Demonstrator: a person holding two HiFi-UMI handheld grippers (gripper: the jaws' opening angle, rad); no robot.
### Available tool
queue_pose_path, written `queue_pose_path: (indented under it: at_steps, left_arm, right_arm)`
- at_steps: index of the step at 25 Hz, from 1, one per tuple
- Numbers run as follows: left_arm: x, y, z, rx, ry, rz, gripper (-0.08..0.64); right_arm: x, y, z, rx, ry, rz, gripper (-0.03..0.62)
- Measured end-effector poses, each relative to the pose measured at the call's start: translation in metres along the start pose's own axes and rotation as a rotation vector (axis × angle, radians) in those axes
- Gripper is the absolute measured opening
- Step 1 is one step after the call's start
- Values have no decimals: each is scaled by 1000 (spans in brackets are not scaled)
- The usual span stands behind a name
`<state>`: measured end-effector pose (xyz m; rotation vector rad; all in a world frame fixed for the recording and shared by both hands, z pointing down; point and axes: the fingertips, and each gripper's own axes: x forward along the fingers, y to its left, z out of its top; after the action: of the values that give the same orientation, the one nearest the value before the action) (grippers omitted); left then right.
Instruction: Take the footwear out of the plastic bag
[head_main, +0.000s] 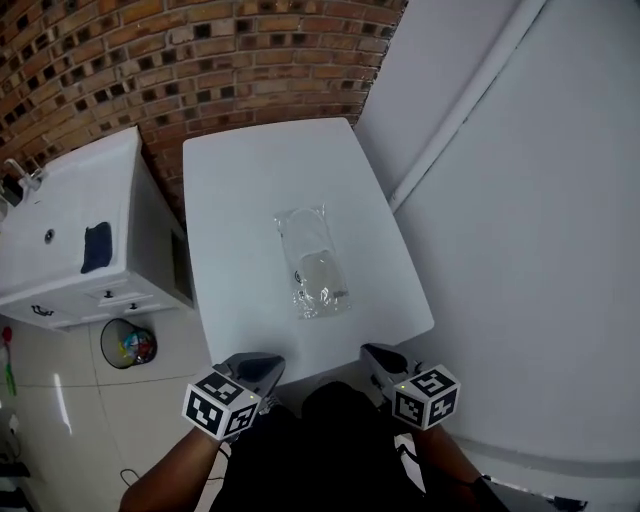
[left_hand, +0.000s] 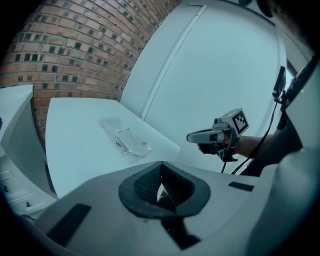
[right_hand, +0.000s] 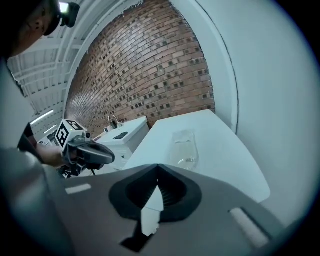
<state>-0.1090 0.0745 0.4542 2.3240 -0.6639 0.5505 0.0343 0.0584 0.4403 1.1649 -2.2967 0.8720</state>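
We start with the white table (head_main: 240, 180), which runs lengthways away from us. On it, a little past the middle toward our side, lies the clear plastic bag (head_main: 312, 262), flat on the top. Its long axis follows the table's length, tilted only slightly, so one short end faces us. The footwear (head_main: 322, 278) shows as a pale shape in the nearer half of the bag (too faint through the film to tell a toe from a heel).

Both tools hang short of the table's near edge, well apart from the bag and angled down toward it. The left gripper (head_main: 262, 366) sits to the bag's left and the right gripper (head_main: 377, 354) to its right, so the bag lies ahead and between them. We judge neither clearly nearer. Each has its jaws closed together with nothing between them, so either must open before it can take hold.
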Motion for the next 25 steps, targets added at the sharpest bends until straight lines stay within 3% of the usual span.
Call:
queue_pose_path:
  at_steps: [7,15,21,25]
  left_arm:
    - [10,19,28,34,-50,55,6]
    - [37,58,64,166,-38,203,8]
    - [90,86,90,315,63,243,52]
    - [121,101,97,411,143,237,41]
  right_arm:
    - [18,-32,14,-138,81,-7,10]
    - [68,-72,9,-337,177,33,94]
    - [97,-90,-4,-556,273,102,123]
    - [115,-90,-10,-635,289,146,123]
